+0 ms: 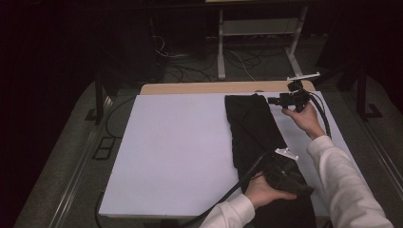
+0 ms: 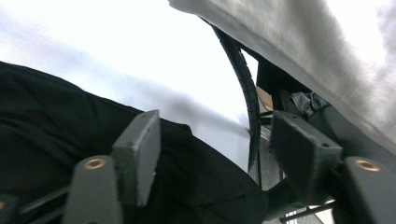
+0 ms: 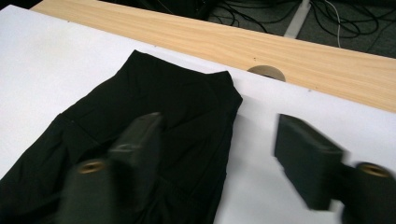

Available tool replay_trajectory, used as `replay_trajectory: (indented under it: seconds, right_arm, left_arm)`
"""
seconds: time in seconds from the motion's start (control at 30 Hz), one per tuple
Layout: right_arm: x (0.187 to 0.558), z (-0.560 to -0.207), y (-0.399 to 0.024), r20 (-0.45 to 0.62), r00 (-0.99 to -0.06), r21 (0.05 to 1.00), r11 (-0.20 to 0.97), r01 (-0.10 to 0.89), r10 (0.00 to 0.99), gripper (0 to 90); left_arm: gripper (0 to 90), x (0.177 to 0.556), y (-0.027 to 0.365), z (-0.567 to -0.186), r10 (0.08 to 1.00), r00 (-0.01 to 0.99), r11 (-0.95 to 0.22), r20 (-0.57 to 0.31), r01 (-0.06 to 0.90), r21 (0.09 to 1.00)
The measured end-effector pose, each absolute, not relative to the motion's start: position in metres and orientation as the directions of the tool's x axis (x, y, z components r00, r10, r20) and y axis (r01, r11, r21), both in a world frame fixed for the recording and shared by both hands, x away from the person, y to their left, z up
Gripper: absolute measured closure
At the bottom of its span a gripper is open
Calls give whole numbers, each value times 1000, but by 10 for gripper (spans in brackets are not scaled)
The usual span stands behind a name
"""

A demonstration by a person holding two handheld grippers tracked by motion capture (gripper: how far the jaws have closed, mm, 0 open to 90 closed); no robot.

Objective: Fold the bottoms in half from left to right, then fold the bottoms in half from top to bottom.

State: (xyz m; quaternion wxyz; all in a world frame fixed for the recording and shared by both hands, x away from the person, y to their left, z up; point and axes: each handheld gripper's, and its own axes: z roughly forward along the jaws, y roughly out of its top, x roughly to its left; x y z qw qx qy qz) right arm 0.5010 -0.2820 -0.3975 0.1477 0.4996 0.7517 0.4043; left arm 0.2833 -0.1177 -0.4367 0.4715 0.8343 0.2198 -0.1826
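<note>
1. Black folded cloth garment is lying lengthwise on the right half of the white board, which is covering the light wooden table.
2. Left gripper is resting low at the garment's near end, its jaws standing apart; the garment is lying under one pad, with nothing clamped.
3. Right gripper is hovering just beside the garment's far end, its jaws also spread wide and holding nothing.
4. White sleeves are reaching in from the near edge.
</note>
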Motion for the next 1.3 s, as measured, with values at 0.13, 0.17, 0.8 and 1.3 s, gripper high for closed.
replay_trajectory:
  seconds: [0.13, 0.17, 0.8, 1.3]
  right_arm:
    - [496, -392, -282, 163, -471, 764, 192, 616, 867, 126]
    - [494, -391, -282, 171, -480, 766, 191, 614, 861, 118]
    - [493, -400, -284, 249, -521, 756, 172, 631, 817, 27]
    - [494, -401, -286, 260, -540, 756, 178, 629, 801, 27]
  left_arm:
    - [233, 286, -105, -429, 218, 853, -431, -473, 519, 738]
    - [203, 287, -102, -428, 226, 859, -429, -459, 510, 745]
    - [0, 322, -36, -404, 361, 880, -374, -310, 441, 816]
    - [0, 356, -8, -389, 440, 866, -358, -238, 412, 838]
